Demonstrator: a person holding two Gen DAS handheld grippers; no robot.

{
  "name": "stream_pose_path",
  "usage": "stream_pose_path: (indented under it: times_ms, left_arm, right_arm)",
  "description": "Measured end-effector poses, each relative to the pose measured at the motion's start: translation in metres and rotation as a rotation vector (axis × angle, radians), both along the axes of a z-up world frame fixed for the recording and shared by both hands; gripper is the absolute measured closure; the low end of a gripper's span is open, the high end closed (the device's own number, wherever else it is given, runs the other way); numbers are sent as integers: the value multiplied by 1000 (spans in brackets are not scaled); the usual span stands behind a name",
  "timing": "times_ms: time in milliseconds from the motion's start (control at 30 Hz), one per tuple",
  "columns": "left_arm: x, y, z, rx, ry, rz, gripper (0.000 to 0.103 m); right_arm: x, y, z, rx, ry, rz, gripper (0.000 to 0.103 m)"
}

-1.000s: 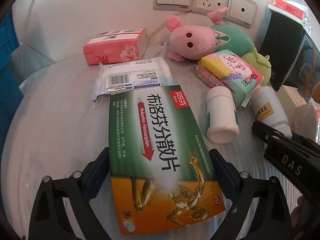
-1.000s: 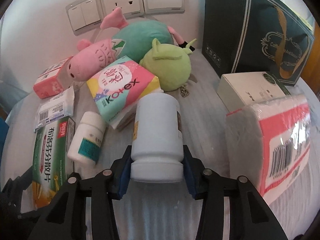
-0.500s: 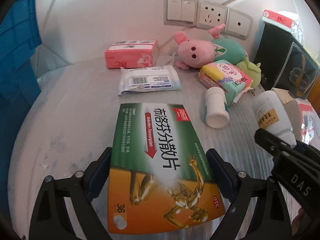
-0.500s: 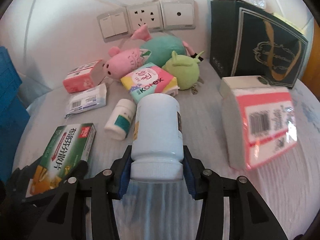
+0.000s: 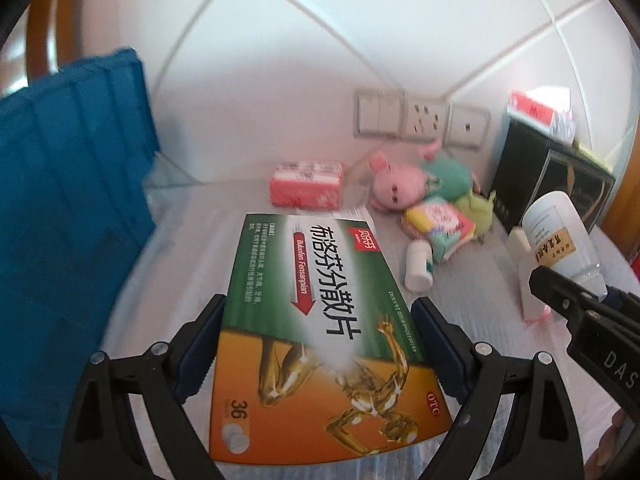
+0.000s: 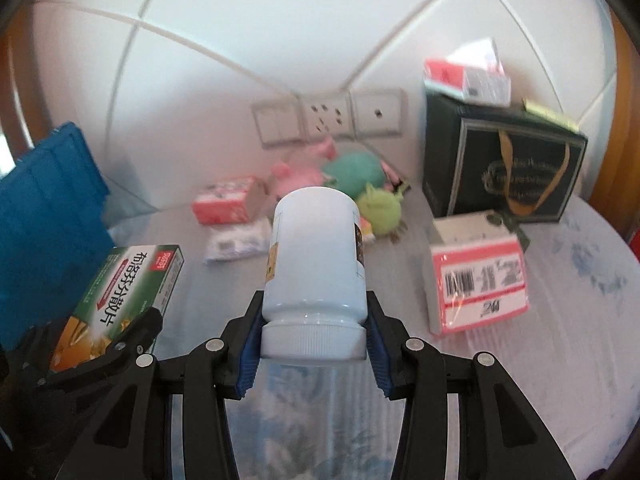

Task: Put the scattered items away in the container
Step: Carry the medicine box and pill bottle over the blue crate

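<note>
My left gripper (image 5: 318, 320) is shut on a green and orange medicine box (image 5: 316, 320), held in the air above the table. The box also shows in the right wrist view (image 6: 120, 292). My right gripper (image 6: 314, 320) is shut on a large white pill bottle (image 6: 316, 260), cap toward the camera, also lifted; it shows in the left wrist view (image 5: 560, 236). A blue crate (image 5: 68, 208) stands at the left, also seen in the right wrist view (image 6: 44, 184). A small white bottle (image 5: 418, 268), a pink tissue pack (image 5: 306, 188) and a Kotex pack (image 5: 440, 224) lie on the table.
Plush toys (image 6: 352, 176) lie under the wall sockets (image 6: 328, 120). A dark gift bag (image 6: 504, 164) stands at the back right, a pink-labelled tissue pack (image 6: 480, 280) before it. A white wipes pack (image 6: 236, 242) lies mid-table.
Both grippers have risen and pulled back from the table with their loads. The items on the table look smaller and the blue crate has come into view at the left.
</note>
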State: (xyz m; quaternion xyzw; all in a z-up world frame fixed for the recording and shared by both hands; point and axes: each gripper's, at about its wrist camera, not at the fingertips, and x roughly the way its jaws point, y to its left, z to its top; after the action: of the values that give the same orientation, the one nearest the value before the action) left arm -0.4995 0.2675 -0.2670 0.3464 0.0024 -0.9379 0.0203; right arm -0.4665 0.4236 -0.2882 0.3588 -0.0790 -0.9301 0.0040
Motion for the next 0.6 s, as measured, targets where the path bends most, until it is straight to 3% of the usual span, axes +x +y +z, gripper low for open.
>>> stream_pose_path:
  times_ms: [333,600]
  left_arm:
    - [47,-53,94,-6,79,98,12]
    - [97,-140,181,-20,172,250,12]
  right_arm:
    - [28,-67,96,28,110,129,58]
    - [52,-156,180,27,218,282,58]
